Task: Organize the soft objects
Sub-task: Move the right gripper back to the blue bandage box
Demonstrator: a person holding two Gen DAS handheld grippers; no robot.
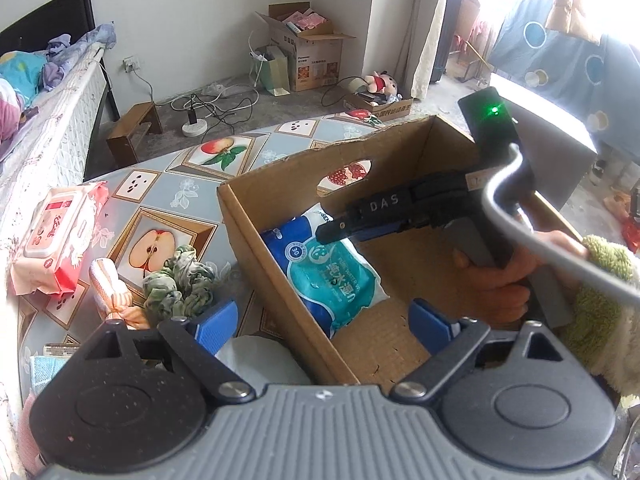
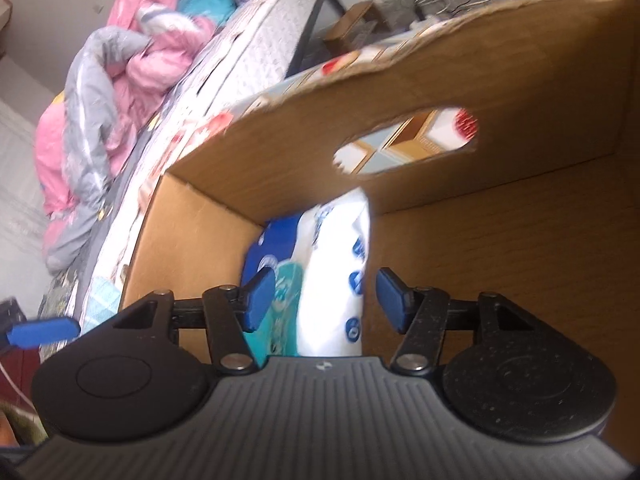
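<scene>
Left gripper (image 1: pixel 325 326) sits low at six o'clock, blue pads spread wide with nothing between them, straddling the near wall of the cardboard box (image 1: pixel 276 216). Inside the box, a blue and teal wet wipes pack (image 1: pixel 334 276) leans against the nine o'clock wall, its top edge partly covered by the right gripper (image 1: pixel 340 230), which reaches in from three o'clock; from here its tips overlap and the gap is hard to read. The right wrist view settles it: right gripper (image 2: pixel 326 300) parted, the wipes pack (image 2: pixel 336 280) just ahead between the pads, untouched as far as the motion blur allows. Out on the fruit-print tablecloth (image 1: pixel 160 184), at nine o'clock, lie a pink wipes packet (image 1: pixel 56 236), an orange striped cloth (image 1: pixel 110 288) and a crumpled green cloth (image 1: pixel 180 284), touching each other. Something white (image 1: pixel 260 360) at six o'clock is mostly hidden behind the left gripper, unidentifiable.
</scene>
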